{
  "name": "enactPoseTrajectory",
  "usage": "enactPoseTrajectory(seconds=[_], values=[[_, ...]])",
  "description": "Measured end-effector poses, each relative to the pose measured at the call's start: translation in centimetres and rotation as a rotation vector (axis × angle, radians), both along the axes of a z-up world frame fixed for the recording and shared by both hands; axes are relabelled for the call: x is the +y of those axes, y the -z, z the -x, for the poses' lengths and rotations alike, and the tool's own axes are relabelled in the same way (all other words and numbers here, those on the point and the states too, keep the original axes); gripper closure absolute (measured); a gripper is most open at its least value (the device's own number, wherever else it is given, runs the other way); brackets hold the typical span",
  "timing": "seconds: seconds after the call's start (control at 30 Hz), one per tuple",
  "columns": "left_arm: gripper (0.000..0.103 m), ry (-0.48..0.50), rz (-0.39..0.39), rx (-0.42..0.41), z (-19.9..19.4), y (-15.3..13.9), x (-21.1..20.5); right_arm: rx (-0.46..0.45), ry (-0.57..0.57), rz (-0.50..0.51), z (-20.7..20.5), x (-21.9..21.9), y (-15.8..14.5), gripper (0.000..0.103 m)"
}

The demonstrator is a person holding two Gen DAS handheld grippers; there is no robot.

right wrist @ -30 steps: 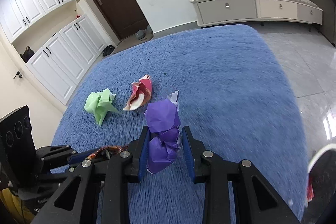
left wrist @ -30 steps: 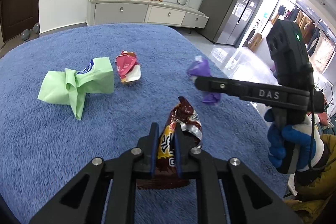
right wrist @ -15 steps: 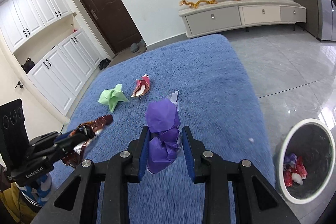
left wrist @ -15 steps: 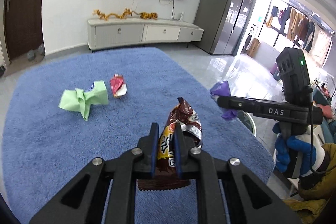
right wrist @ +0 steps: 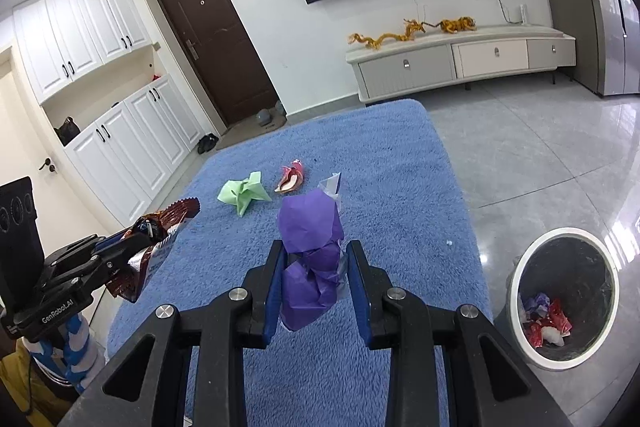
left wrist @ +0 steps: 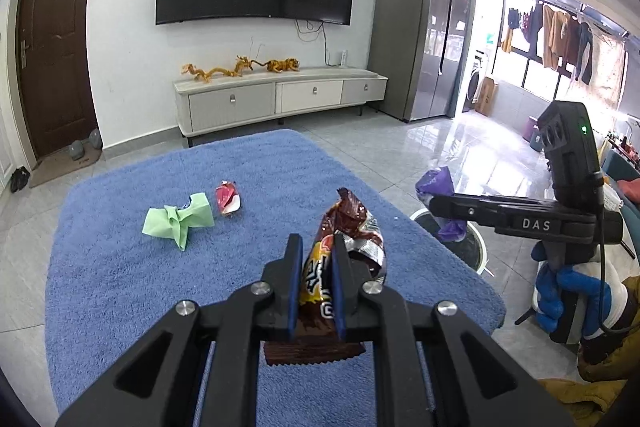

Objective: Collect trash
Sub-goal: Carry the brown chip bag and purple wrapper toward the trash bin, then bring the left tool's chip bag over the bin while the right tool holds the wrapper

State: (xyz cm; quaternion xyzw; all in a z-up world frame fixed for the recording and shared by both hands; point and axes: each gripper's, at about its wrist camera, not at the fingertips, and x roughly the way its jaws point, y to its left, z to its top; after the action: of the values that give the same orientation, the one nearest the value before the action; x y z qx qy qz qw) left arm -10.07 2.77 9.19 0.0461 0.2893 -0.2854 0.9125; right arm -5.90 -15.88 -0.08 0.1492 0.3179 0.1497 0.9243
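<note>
The trash bin (left wrist: 478, 247) sits mostly hidden behind the right gripper (left wrist: 434, 205).

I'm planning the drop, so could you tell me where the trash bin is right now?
In the right wrist view the trash bin stands on the tiled floor at lower right, just off the blue rug's right edge, beside the right gripper.

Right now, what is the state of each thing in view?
left gripper: shut on brown snack wrapper, lifted
right gripper: shut on purple paper wad, lifted
green paper: crumpled, lying on blue rug
red wrapper: lying on rug
trash bin: open, some trash inside
</note>
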Motion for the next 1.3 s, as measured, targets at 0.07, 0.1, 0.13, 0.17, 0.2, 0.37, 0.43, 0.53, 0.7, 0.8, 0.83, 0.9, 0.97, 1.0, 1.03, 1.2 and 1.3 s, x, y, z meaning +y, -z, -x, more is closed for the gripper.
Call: enactPoseTrajectory(seconds=[0.07, 0.1, 0.13, 0.17, 0.2, 0.37, 0.43, 0.53, 0.7, 0.8, 0.83, 0.9, 0.97, 1.0, 1.03, 1.2, 1.3], values=[[0.09, 0.001, -0.004, -0.006, 0.3, -0.3, -0.3, -0.015, 0.009, -0.008, 0.7, -0.5, -0.3, 0.074], [0.09, 0.003, -0.007, -0.01, 0.5, -0.4, -0.5, -0.021, 0.013, -0.013, 1.1, -0.9, -0.3, 0.074], [0.09, 0.005, -0.012, -0.016, 0.8, -0.6, -0.8, -0.029, 0.019, -0.018, 1.5, -1.3, -0.4, 0.074], [0.09, 0.007, -0.016, -0.019, 0.9, -0.6, -1.1, -0.035, 0.024, -0.022, 1.7, -1.6, -0.5, 0.074], [0.09, 0.01, -0.02, -0.023, 1.2, -0.8, -1.4, -0.041, 0.03, -0.026, 2.0, -1.9, -0.6, 0.074], [0.09, 0.027, -0.044, -0.041, 2.5, -1.4, -3.1, -0.067, 0.056, -0.05, 3.8, -3.3, -0.8, 0.074], [0.09, 0.037, -0.055, -0.049, 2.9, -1.5, -3.8, -0.077, 0.064, -0.061, 4.3, -4.0, -0.8, 0.074], [0.09, 0.053, -0.076, -0.064, 3.6, -1.8, -5.1, -0.09, 0.079, -0.078, 4.8, -5.2, -0.7, 0.074], [0.09, 0.087, -0.11, -0.065, 3.7, -1.7, -7.6, -0.096, 0.112, -0.114, 5.5, -7.0, -0.1, 0.074], [0.09, 0.109, -0.129, -0.064, 3.4, -1.5, -9.2, -0.088, 0.136, -0.135, 5.7, -8.3, 0.7, 0.074], [0.09, 0.119, -0.136, -0.061, 3.2, -1.4, -9.9, -0.083, 0.147, -0.143, 5.7, -8.7, 0.9, 0.074], [0.09, 0.135, -0.145, -0.055, 2.7, -1.2, -11.0, -0.073, 0.169, -0.159, 5.7, -9.8, 1.6, 0.074], [0.09, 0.153, -0.155, -0.045, 2.1, -0.8, -12.3, -0.061, 0.194, -0.177, 5.6, -11.0, 2.5, 0.074], [0.09, 0.163, -0.159, -0.038, 1.7, -0.5, -13.1, -0.053, 0.207, -0.184, 5.5, -11.6, 2.9, 0.074], [0.09, 0.175, -0.163, -0.028, 1.3, -0.2, -13.9, -0.044, 0.221, -0.191, 5.5, -12.3, 3.3, 0.074], [0.09, 0.191, -0.161, 0.021, -0.8, 1.2, -15.4, -0.007, 0.267, -0.211, 5.3, -14.8, 5.2, 0.074], [0.09, 0.176, -0.155, 0.06, -1.9, 2.3, -14.9, 0.007, 0.281, -0.22, 5.1, -15.6, 5.9, 0.074]])
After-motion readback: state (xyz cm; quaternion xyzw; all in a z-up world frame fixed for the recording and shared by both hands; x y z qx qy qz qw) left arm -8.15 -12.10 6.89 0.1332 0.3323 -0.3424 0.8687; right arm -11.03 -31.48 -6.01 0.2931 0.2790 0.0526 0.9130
